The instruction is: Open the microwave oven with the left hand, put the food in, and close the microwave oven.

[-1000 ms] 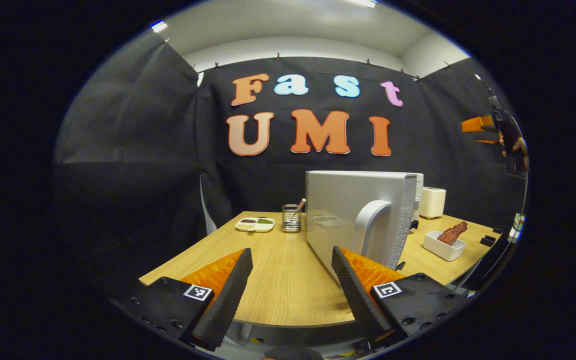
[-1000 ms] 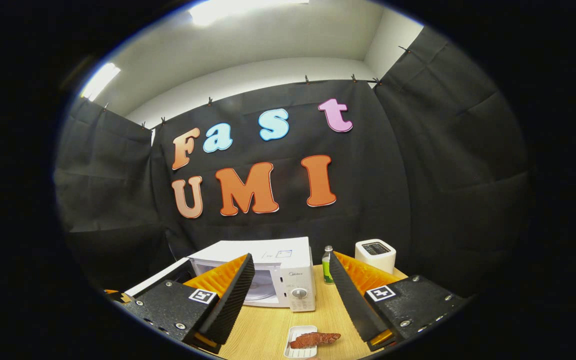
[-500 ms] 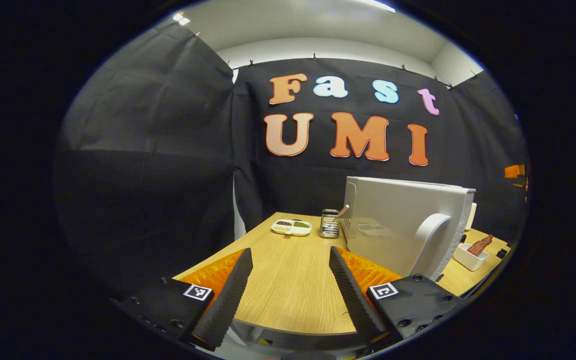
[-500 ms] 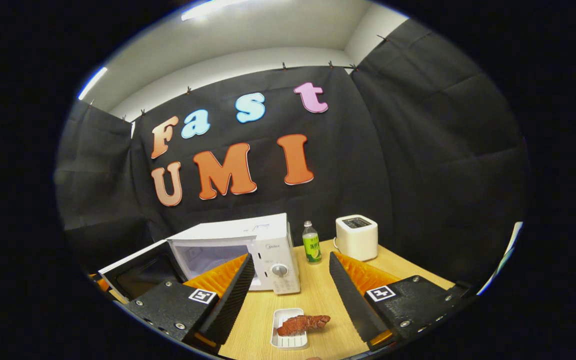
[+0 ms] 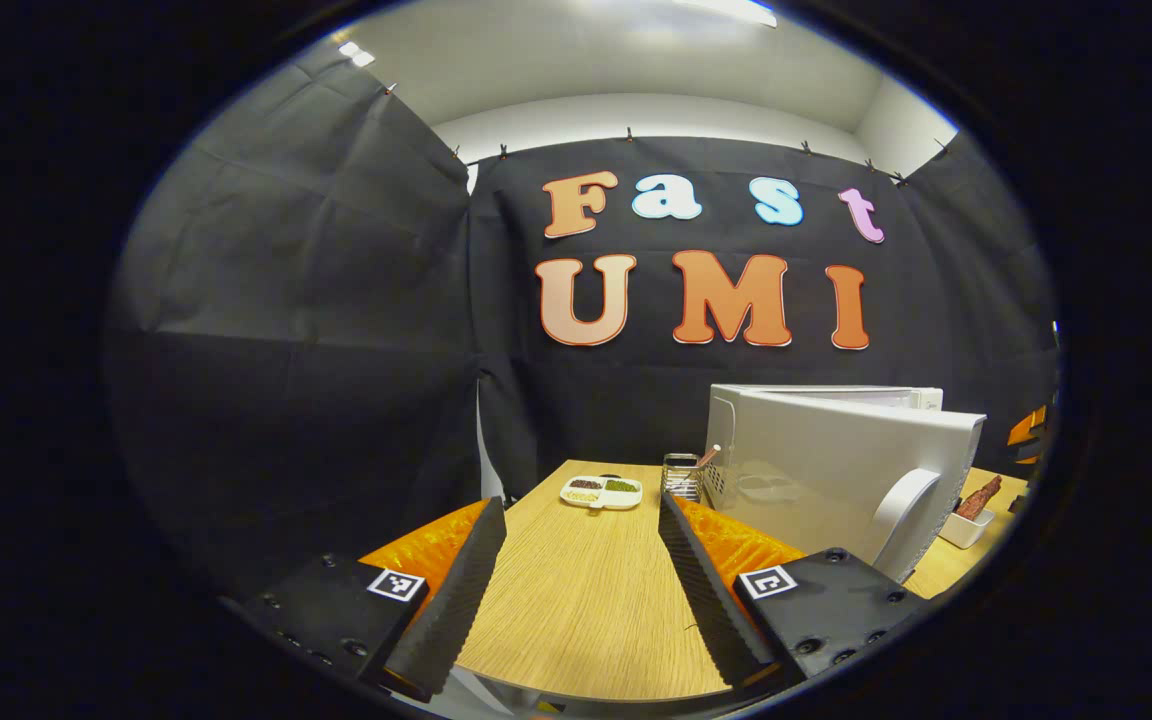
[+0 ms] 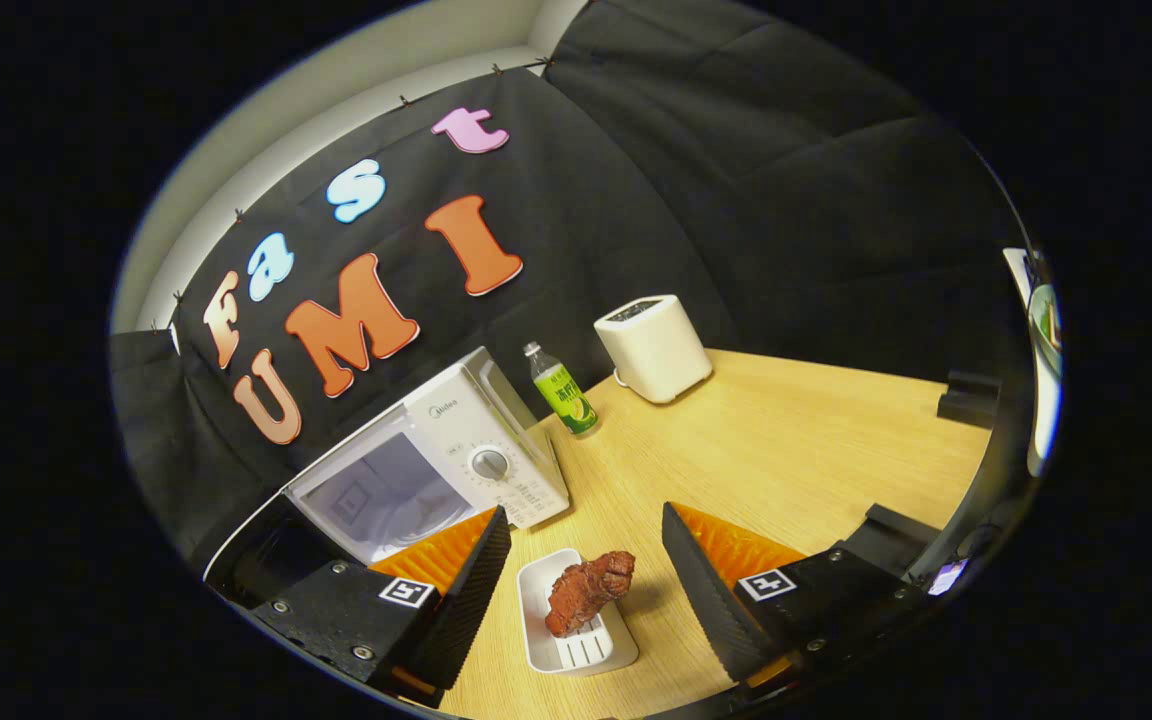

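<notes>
Light wooden table (image 6: 786,440) bearing microwave (image 6: 436,470), green bottle (image 6: 561,392), toaster (image 6: 652,347), white food tray (image 6: 576,640), condiment dish (image 5: 601,491).

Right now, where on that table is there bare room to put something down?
The widest bare patch lies right of the food tray, between the toaster and the table's near edge. Another runs left of the open microwave door, before the small dish and rack. It is crowded between microwave, bottle and tray.
</notes>
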